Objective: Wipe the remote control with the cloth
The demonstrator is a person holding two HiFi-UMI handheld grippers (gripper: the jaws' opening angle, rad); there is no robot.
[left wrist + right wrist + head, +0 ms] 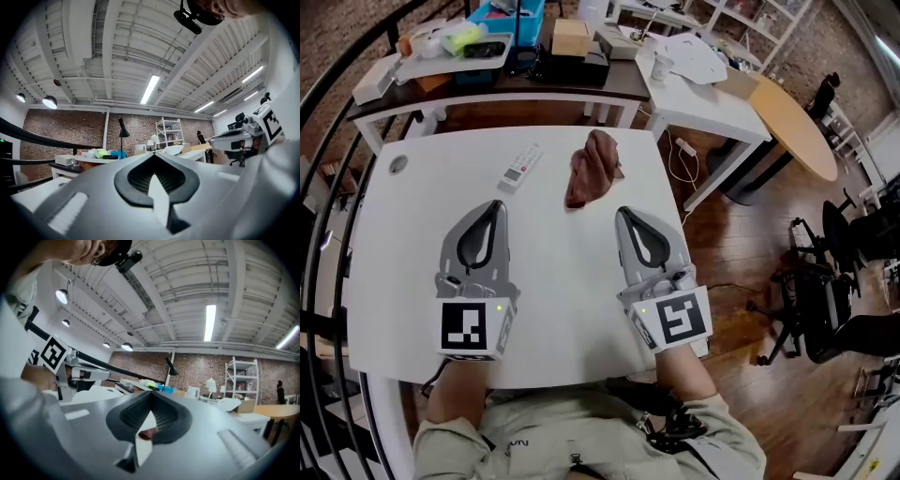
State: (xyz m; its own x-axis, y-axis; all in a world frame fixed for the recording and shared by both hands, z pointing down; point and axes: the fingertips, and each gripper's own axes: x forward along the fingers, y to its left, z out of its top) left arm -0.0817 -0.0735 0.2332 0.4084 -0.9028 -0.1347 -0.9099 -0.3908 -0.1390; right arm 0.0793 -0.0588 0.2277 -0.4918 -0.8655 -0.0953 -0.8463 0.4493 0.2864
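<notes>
A white remote control (520, 167) lies on the white table (553, 281), far left of centre. To its right sits a crumpled reddish-brown cloth (592, 167). My left gripper (496, 203) hovers over the table nearer than the remote, jaws shut with nothing between them. My right gripper (622, 212) is nearer than the cloth and slightly right of it, also shut and empty. Both point level towards the far side. In the left gripper view the left gripper (153, 154) hides the table. In the right gripper view, a bit of cloth (146, 433) shows below the right gripper (151, 393).
A small grey disc (397, 164) sits near the table's far left corner. Behind stands a dark table (487, 89) with trays, a blue bin and a cardboard box (570, 37). A white desk (703, 89) and a round wooden table (797, 127) are at the right; a black railing (328, 187) runs along the left.
</notes>
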